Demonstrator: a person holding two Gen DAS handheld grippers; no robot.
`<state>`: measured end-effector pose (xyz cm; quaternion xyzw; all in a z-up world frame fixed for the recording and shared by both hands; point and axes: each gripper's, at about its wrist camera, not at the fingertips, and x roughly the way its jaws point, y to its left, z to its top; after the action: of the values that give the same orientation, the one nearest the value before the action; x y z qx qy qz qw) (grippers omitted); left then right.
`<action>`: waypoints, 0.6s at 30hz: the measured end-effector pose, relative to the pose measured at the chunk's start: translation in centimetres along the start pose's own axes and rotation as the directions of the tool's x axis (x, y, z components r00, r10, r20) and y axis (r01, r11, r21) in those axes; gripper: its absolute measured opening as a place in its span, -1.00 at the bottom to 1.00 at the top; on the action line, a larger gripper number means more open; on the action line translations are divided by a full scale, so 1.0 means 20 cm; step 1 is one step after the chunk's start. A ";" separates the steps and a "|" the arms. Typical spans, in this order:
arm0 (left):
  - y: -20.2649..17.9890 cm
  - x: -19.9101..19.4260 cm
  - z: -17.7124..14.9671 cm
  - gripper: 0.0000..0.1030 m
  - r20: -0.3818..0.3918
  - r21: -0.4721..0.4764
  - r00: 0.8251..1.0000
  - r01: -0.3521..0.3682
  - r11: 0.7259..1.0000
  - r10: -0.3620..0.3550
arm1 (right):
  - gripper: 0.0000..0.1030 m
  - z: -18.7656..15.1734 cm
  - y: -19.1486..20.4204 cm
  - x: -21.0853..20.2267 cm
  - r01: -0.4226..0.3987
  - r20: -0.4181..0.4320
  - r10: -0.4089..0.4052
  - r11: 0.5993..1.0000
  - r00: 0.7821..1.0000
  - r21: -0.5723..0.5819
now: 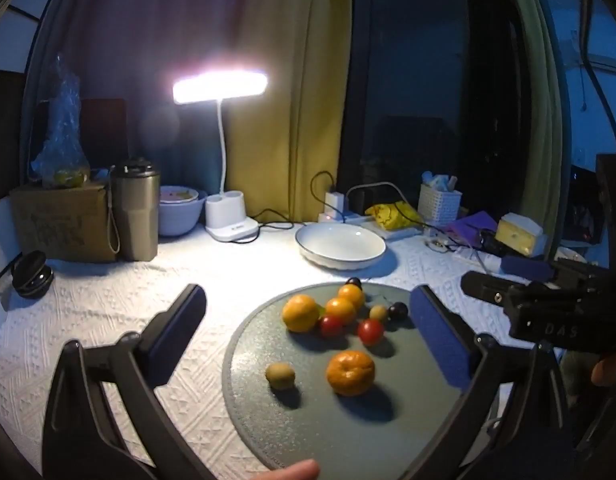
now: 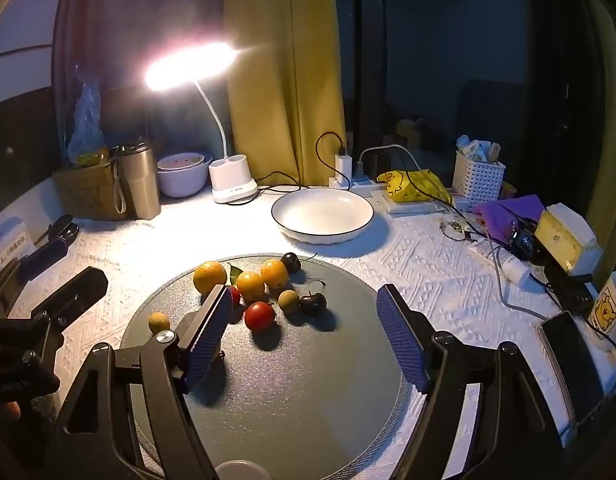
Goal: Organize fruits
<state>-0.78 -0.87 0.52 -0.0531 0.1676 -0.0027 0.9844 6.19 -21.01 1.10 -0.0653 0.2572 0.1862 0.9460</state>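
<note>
Both grippers hang wide open over the round grey mat [image 2: 308, 380], nothing between the fingers. The left gripper [image 1: 308, 336] frames most of the fruit pile, and the right gripper [image 2: 306, 336] sits just above the mat with a red tomato [image 2: 260, 315] showing in its gap. The nearest orange [image 1: 350, 372] lies alone toward the front, a small yellow-green fruit [image 1: 280, 376] beside it. Further back, three more oranges [image 2: 250, 285] huddle with a second tomato [image 1: 331, 325] and two dark round ones [image 2: 312, 303], maybe cherries, hard to say in this light. Past the mat sits an empty white bowl [image 2: 323, 213] on the textured cloth [image 2: 407, 264], then the lit desk lamp [image 2: 190, 65].
</note>
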 end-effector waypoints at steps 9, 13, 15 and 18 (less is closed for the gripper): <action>0.02 0.00 -0.01 0.99 0.002 -0.017 1.000 0.004 1.000 -0.004 | 0.50 -0.01 0.02 0.00 -0.015 0.004 0.015 1.000 1.000 0.004; 0.02 0.00 -0.01 0.99 0.006 -0.017 1.000 0.009 1.000 -0.009 | 0.50 -0.01 0.02 0.01 -0.018 0.002 0.018 1.000 1.000 0.002; 0.02 0.00 -0.01 0.99 0.005 -0.018 1.000 0.009 1.000 -0.009 | 0.50 -0.01 0.02 0.00 -0.017 0.004 0.017 1.000 1.000 0.003; 0.02 0.00 -0.01 0.99 0.006 -0.022 1.000 0.010 1.000 -0.010 | 0.50 0.00 0.03 0.01 -0.019 0.003 0.019 1.000 1.000 0.002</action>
<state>-0.81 -0.55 0.27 -0.0649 0.1644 -0.0057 0.9843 6.00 -20.42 0.94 -0.0615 0.2564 0.1949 0.9447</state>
